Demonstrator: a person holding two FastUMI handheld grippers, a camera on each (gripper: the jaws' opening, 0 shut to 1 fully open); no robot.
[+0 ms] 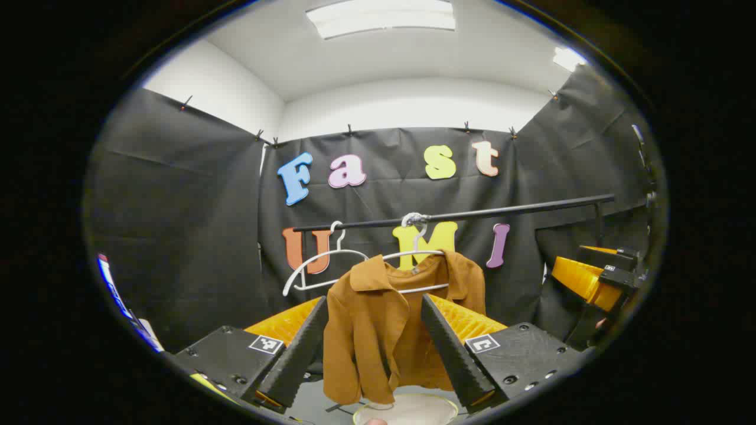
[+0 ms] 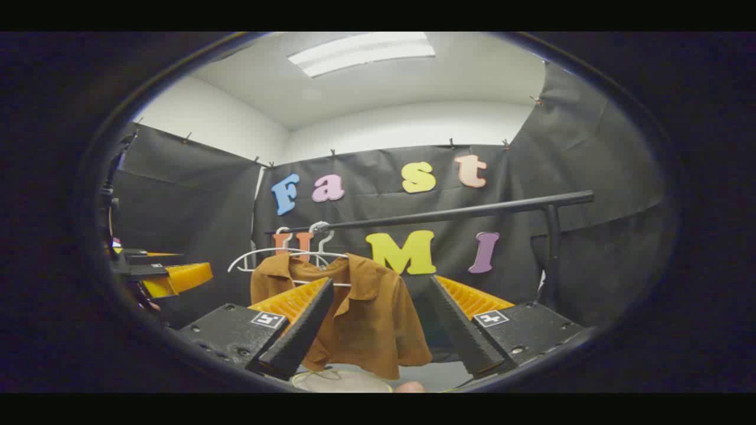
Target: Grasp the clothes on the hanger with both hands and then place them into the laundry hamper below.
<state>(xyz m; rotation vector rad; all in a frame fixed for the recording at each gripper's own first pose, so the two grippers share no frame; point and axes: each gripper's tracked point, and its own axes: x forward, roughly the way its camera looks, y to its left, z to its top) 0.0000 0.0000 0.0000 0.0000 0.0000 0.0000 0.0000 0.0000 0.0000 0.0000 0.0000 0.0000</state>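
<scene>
**Brown shirt on its hanger, both grippers lined up in front of it**

The brown shirt (image 1: 387,321) hangs on a white hanger (image 1: 354,260) hooked over a black rail (image 1: 472,212), collar up, body drooping straight down. In the left gripper view one side looks partly slipped off the hanger's shoulder, so it sits a bit lopsided. A second, bare white hanger (image 1: 313,268) hangs just beside it on the same rail.

Below the hem there's a pale round rim, which I take to be the laundry hamper (image 1: 407,410). That placement makes sense: free the shirt and it pretty much goes straight down.

The left gripper (image 1: 375,348) has its jaws spread wide with the shirt framed between them, but farther back, not touching as far as I can tell. The right gripper (image 2: 378,336) is likewise released, with the shirt (image 2: 360,313) toward its left finger. Nothing is held by either. My read is they're set side by side and level so each can take one shoulder, though that's a guess.

No real surface to speak of, just a bit of grey floor (image 2: 437,375) under the rail. The room is a booth: black cloth walls (image 1: 177,236), white walls above, white ceiling with a bright light panel (image 1: 381,15).
</scene>
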